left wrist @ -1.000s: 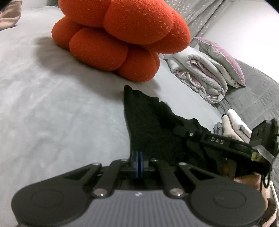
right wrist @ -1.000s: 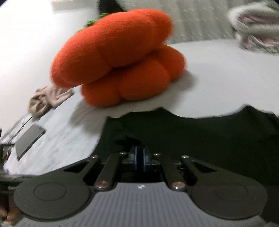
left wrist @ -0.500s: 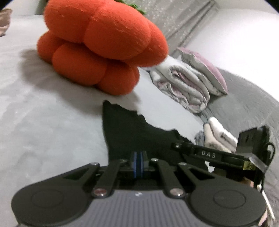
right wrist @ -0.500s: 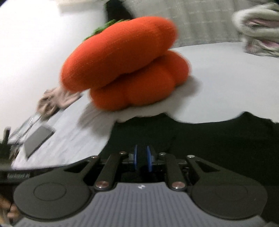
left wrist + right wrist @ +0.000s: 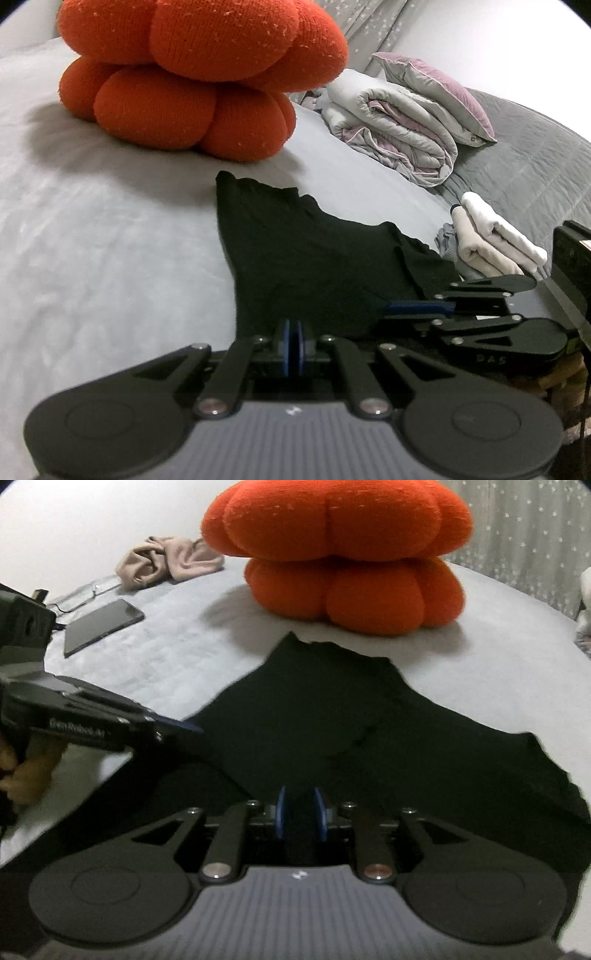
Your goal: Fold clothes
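A black garment (image 5: 314, 258) lies spread on the grey bed (image 5: 92, 240), just before an orange cushion (image 5: 192, 74). The left gripper (image 5: 291, 347) is clenched on its near edge. The right gripper (image 5: 300, 816) has just been opening, its fingers (image 5: 280, 812) apart over the cloth, gripping nothing.

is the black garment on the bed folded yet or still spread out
Partly folded. The black garment lies flat on the bed, with one layer's edge overlapping across its middle; no compact stack yet.

Left gripper (image 5: 293, 349) closed; right gripper (image 5: 300, 814) fingers just parting.

Bedsheet (image 5: 92, 240) left lies open — orange cushion (image 5: 195, 74) blocks ahead.
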`<state>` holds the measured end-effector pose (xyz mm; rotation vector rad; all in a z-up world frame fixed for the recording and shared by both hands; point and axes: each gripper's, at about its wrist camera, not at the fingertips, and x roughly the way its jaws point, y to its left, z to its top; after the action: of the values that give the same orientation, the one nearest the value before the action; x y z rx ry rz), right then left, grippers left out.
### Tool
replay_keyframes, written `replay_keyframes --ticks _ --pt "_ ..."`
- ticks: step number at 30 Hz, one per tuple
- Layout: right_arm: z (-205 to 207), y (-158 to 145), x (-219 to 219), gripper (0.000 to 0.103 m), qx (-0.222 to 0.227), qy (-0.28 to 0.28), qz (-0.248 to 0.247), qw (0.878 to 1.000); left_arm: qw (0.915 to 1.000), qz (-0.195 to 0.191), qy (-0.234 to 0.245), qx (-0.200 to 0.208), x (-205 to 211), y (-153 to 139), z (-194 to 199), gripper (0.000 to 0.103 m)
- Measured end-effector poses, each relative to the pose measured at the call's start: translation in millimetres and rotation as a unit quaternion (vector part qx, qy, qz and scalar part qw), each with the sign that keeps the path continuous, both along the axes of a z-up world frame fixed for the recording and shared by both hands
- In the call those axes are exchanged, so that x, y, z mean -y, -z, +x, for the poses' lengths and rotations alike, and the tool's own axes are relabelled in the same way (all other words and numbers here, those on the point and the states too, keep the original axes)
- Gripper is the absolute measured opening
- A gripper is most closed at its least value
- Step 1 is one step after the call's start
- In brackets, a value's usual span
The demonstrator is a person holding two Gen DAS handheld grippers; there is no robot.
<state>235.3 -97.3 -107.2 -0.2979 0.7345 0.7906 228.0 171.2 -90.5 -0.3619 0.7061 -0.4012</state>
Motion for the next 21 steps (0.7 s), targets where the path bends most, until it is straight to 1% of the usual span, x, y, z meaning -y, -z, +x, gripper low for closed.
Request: replay_keyframes --ticks 2,6,8,11,12,13,15,17,18,21 --pt "-2 -6 9 0.023 0.001 0.009 0.011 1.000 0.9999 -0.010 0.000 0.003 -1 -1 0 0.004" --pt "0 -17 18 0.025 -0.001 0.012 0.085 0.996 0.9990 -0.038 0.008 0.022 -2 -6 -3 0.004" --pt "1 -16 11 0.025 -0.005 0.009 0.105 0.994 0.9987 -0.042 0.012 0.024 0 -7 -3 0.004" --pt "5 -6 -3 0.025 -0.021 0.001 0.098 0.995 0.9998 -0.016 0.009 0.004 6 -2 2 0.005" --pt "7 -2 -6 0.025 -0.028 0.001 0.086 0.996 0.9999 -0.007 0.007 -0.002 8 0 3 0.005" --pt "8 2 -8 0.025 -0.032 0.004 0.070 0.997 1.0000 -0.004 0.007 -0.003 9 1 4 0.007" --pt "11 7 -9 0.027 -0.032 0.015 0.049 0.998 1.0000 0.001 0.008 -0.003 11 1 5 0.007" --pt "10 6 -6 0.027 -0.035 0.017 0.052 0.998 0.9999 0.005 0.009 -0.002 12 1 5 0.007" --pt "9 4 -6 0.030 -0.034 0.018 0.053 0.998 0.9999 0.005 0.008 -0.002 12 2 5 0.007" --pt "7 -4 -7 0.031 -0.023 0.022 0.053 0.998 0.9999 0.009 0.009 -0.002 13 2 6 0.007"
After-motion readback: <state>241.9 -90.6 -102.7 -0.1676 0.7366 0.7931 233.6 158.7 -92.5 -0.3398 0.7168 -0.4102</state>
